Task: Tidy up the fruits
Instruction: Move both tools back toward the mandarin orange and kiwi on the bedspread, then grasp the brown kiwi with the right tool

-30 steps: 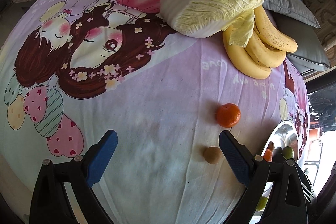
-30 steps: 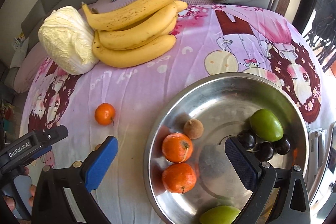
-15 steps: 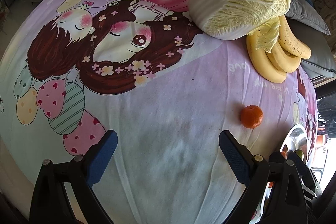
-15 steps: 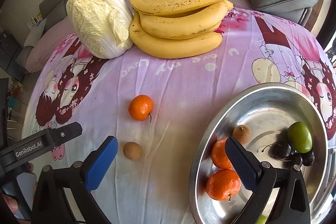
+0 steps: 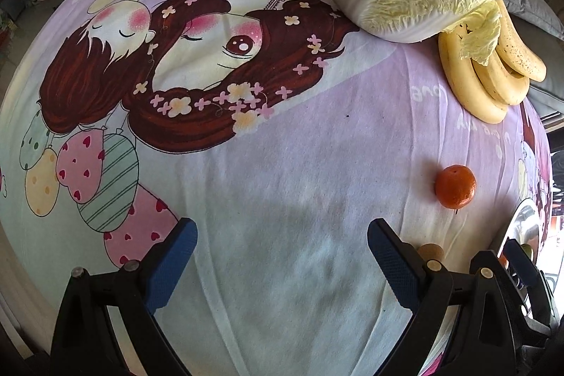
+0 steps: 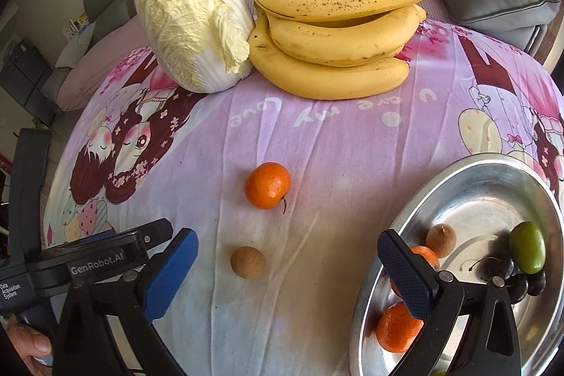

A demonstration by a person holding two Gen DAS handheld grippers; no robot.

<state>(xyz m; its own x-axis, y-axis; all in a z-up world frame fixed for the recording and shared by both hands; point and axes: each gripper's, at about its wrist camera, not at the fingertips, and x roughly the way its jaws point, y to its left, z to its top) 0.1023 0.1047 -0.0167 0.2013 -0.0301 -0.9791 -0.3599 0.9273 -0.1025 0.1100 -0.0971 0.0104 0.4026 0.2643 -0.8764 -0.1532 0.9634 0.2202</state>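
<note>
Hovering wide open and empty, the right gripper [image 6: 287,265] is held over a small brown fruit [image 6: 247,262] — a tangerine [image 6: 268,185] at twelve o'clock; the left gripper [image 5: 280,251] is likewise spread wide.

the right tool [image 6: 287,265] gapes wide above the cartoon-print cloth [image 6: 335,143], nothing between its blue pads. a small brown fruit [image 6: 247,262] and a loose tangerine [image 6: 268,185] lie ahead; the steel bowl [image 6: 469,175] sits at right, bananas [image 6: 335,34] and cabbage [image 6: 190,20] beyond.
</note>
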